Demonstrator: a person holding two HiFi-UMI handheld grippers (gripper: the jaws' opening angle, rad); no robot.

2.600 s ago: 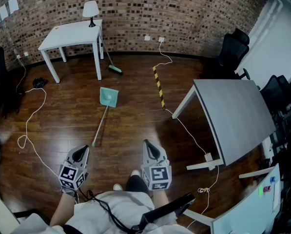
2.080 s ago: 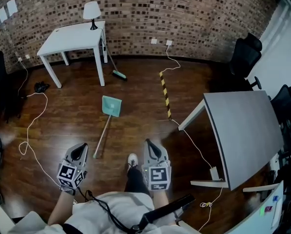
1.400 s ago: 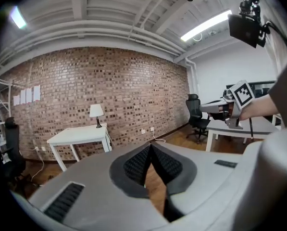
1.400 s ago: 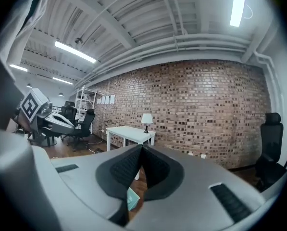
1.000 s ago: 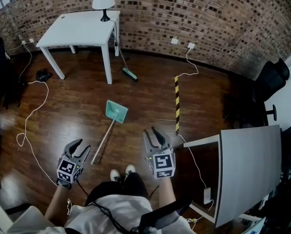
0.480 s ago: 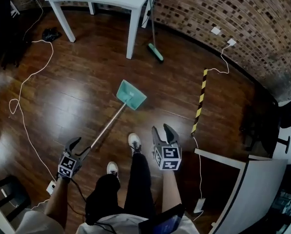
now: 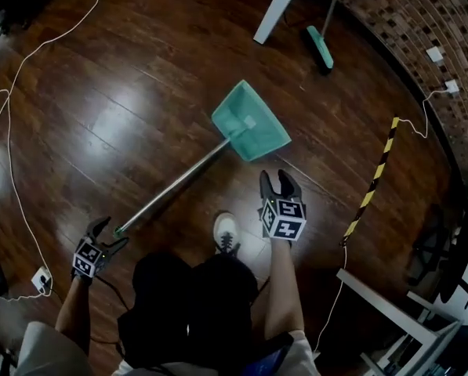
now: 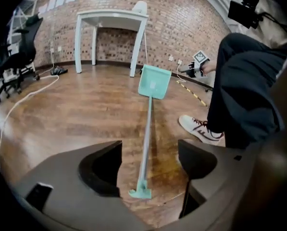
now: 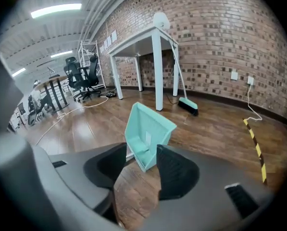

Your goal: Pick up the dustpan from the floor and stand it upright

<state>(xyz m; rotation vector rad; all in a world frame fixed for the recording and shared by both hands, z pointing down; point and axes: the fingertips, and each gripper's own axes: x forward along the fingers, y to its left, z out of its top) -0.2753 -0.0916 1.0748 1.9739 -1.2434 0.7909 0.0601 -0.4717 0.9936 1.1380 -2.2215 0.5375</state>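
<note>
Lower now, my left tongs (image 7: 110, 232) and right tongs (image 7: 277, 180) have just been opening and grip nothing. Teal dustpan (image 7: 249, 124) lies flat on the floor (image 7: 100, 92), its handle (image 7: 171, 185) running from 8 to 2 o'clock. The handle's tip sits untouched between the left jaws, and the scoop (image 9: 144, 129) is near 11 o'clock of the right.

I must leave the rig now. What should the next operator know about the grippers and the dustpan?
Left gripper: open, fingers just opened wider; the handle end of the dustpan lies between them, not gripped.
Right gripper: open, empty, also just opened, close to the pan.
The dustpan lies on the floor.
Done: both grippers are at it. Left: grip, lift, stand it upright.
</note>
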